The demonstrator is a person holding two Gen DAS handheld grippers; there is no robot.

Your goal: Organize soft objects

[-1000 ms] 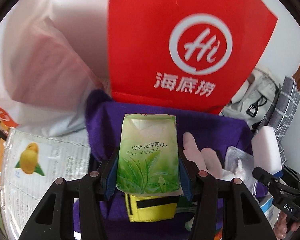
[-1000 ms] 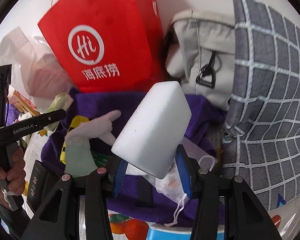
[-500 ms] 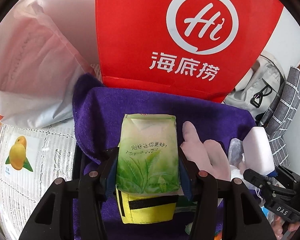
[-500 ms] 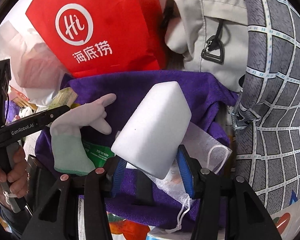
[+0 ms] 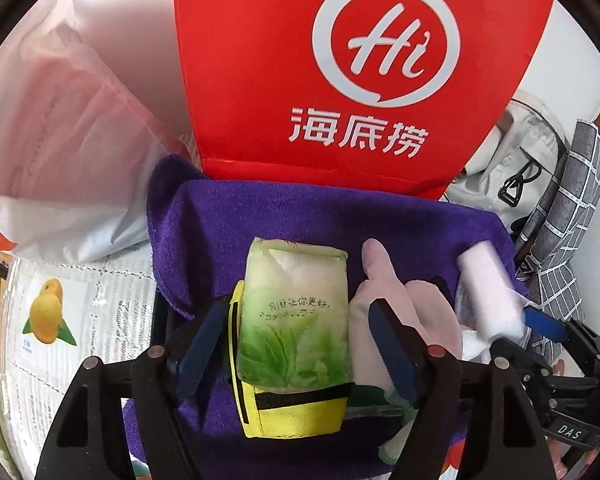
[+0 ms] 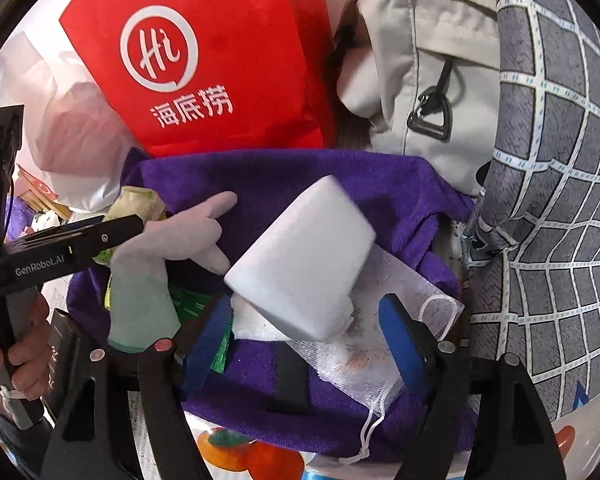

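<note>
Now the left hand-held gripper is opening around the tissue pack. The right hand-held gripper is opening too, letting go of the white sponge over the purple towel

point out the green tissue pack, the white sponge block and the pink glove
green tissue pack (image 5: 294,320), left wrist view, on its printed leaf front
white sponge block (image 6: 304,264), right wrist view, on its broad side face
pink glove (image 6: 180,236), right wrist view, on the palm
</note>
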